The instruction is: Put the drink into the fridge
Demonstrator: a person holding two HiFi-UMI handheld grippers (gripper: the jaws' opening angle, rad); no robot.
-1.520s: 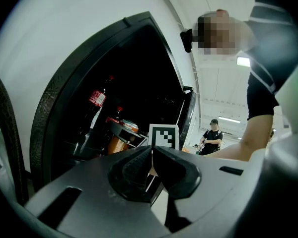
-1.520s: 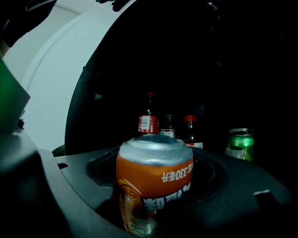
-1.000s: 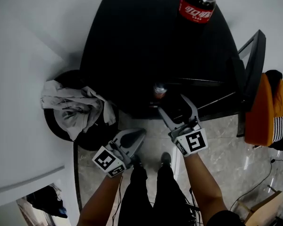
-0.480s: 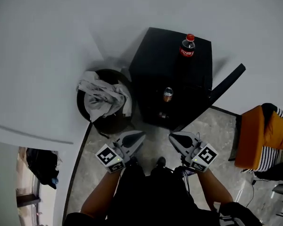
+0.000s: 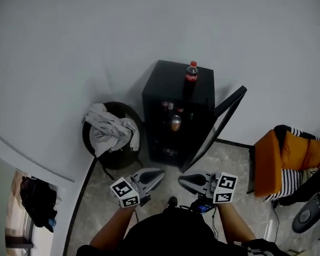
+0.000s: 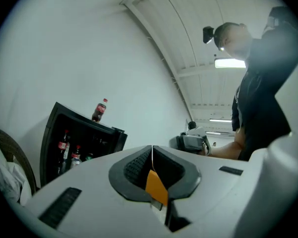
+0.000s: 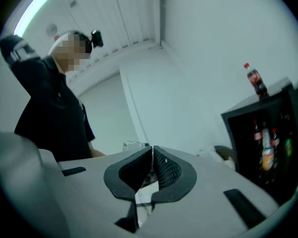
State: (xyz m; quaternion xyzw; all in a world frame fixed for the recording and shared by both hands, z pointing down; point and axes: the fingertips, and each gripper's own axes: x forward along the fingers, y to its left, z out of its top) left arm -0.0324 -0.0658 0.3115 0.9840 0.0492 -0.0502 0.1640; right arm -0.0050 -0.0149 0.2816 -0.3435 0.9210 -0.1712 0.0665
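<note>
The black mini fridge (image 5: 173,97) stands against the wall with its door (image 5: 218,122) swung open to the right. A drink can (image 5: 175,123) stands on a shelf inside, with small bottles (image 5: 165,106) behind it. A cola bottle (image 5: 192,72) is upright on the fridge top, also seen as the cola bottle (image 6: 100,110) and the cola bottle (image 7: 256,81). My left gripper (image 5: 159,173) and right gripper (image 5: 182,180) are held low near my body, well short of the fridge. Both are shut with nothing between the jaws.
A dark round bin (image 5: 120,156) draped with a grey cloth (image 5: 111,130) stands left of the fridge. An orange chair (image 5: 280,159) with a striped cushion is at the right. The floor is pale stone tile.
My right gripper, open around the can at the fridge shelf a second ago, has let go, drawn back and shut. I have stepped back; the can stays inside the fridge.
</note>
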